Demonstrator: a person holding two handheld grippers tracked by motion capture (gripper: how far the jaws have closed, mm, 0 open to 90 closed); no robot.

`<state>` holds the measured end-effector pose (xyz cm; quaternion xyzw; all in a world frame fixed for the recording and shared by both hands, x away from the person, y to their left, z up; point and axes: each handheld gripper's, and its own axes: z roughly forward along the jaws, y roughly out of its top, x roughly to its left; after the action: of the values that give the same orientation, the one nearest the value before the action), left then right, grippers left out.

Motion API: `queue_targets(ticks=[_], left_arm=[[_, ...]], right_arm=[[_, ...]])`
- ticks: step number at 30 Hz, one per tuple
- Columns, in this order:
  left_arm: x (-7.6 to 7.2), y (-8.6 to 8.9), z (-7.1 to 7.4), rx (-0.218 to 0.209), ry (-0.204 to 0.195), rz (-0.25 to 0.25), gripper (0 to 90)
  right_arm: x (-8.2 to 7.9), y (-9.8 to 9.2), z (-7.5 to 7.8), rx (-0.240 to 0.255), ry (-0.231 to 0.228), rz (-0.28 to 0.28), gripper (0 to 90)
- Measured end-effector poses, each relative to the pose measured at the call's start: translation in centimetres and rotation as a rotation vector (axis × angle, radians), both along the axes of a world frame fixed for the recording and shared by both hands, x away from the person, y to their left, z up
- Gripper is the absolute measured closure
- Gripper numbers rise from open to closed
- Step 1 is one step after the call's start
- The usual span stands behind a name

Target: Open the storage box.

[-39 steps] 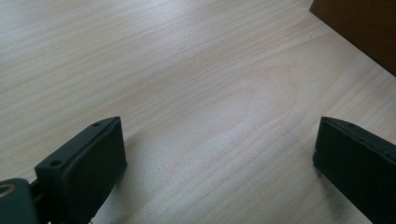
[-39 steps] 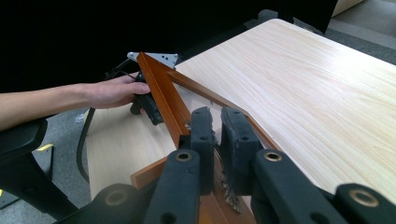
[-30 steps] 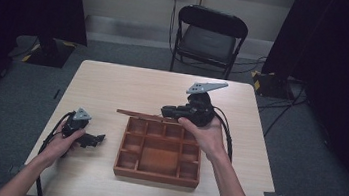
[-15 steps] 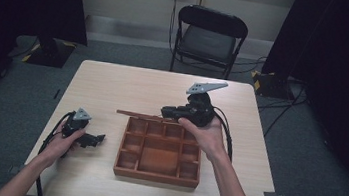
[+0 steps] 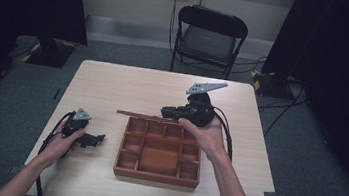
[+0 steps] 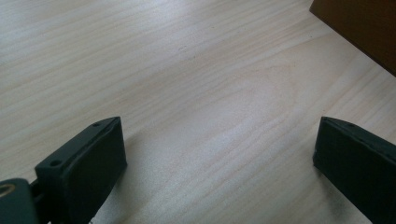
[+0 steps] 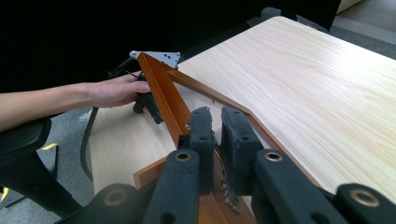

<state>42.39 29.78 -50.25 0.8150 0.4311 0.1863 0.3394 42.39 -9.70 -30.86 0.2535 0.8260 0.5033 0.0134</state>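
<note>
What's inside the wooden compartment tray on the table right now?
The wooden tray looks empty: its visible compartments show bare wood. The right hand-held gripper and the hand cover part of the far right corner, so that spot can't be checked.

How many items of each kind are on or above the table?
Brown wooden compartment tray: 1
Thin brown wooden frame lid: 1
Black handheld grippers: 2, left gripper and right gripper
Total: 4
</note>
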Motion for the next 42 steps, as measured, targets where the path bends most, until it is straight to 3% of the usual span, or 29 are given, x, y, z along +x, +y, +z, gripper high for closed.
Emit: queue_targets(ticks=[42], left_arm=[[-0.02,-0.04,-0.02,-0.002,-0.001,0.004,1.8]], right_arm=[[-0.02,0.00,-0.01,-0.002,0.011,0.003,83.4]])
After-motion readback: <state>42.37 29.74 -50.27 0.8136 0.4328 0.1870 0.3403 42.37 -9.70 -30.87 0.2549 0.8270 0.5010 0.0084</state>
